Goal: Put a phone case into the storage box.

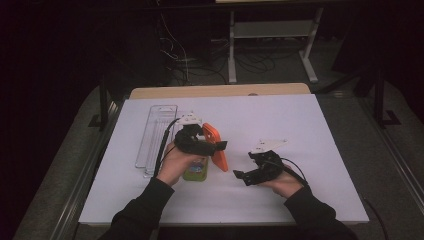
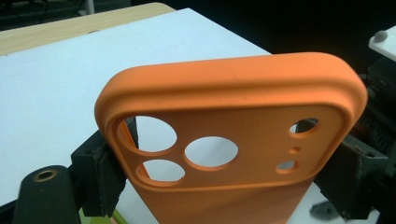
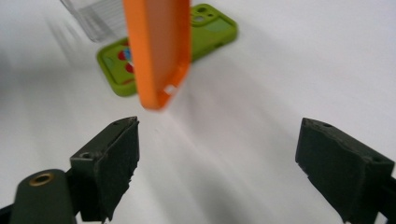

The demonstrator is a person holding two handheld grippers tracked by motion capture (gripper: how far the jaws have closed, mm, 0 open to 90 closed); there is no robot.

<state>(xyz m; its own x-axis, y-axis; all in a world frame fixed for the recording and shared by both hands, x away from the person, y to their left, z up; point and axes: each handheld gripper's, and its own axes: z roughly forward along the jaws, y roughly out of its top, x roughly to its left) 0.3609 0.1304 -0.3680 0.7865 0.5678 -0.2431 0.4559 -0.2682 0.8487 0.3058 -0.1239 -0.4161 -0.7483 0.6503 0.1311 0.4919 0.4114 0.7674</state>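
My left hand-held gripper [image 2: 219, 186] clamps the orange case [image 2: 233, 135] by its sides, above the green case [image 3: 205, 28]; its own view shows five camera cutouts. My right hand-held gripper [image 3: 219, 163] stands released, empty, near the orange case's lower end. Two cases, one clear tray [image 1: 157, 130] left of them on the tabletop [image 1: 300, 120].

orange case [image 2: 224, 140]: lower end cut off by the picture's bottom edge
green case [image 3: 210, 28]: partly hidden behind the orange case, blurred
clear tray [image 3: 93, 16]: cropped, blurred
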